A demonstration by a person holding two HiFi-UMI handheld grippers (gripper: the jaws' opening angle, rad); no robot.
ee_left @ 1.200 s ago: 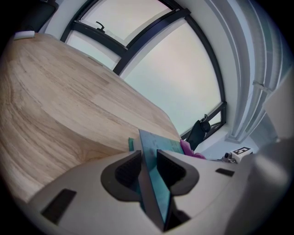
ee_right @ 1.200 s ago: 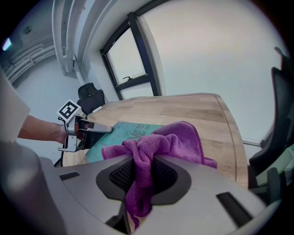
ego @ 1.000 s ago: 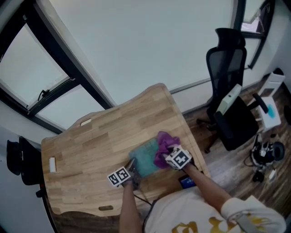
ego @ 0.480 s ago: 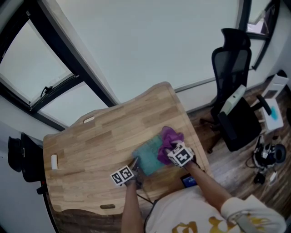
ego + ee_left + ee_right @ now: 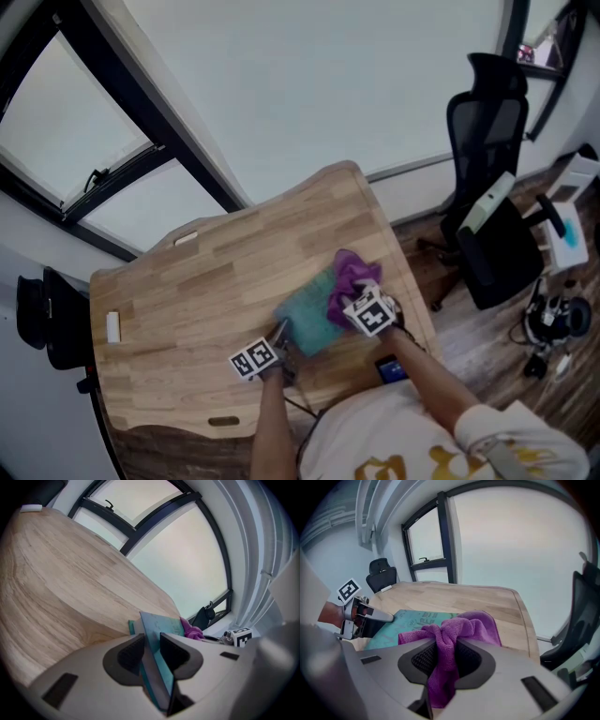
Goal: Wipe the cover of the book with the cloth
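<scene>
Book (image 5: 305, 323), teal, lies flat at the near right of the surface (image 5: 187, 291). Left gripper (image 5: 280, 339) clamps its near-left corner. Right gripper (image 5: 347, 302) pinches the purple cloth (image 5: 352, 274), bunched on the cover's far-right part, seemingly touching it. Bare cover lies left of the cloth.

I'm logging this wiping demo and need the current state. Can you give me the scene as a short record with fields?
surface: wooden table
book: teal cover, lying flat on the table
cloth: purple, bunched, resting on the side of the book's cover nearest the right gripper
left gripper: jaws closed on the book's near edge, pinning it
right gripper: jaws closed on a fold of the cloth
nearby: black office chair beside the table
task stage: cloth is on the cover, book is steadied
</scene>
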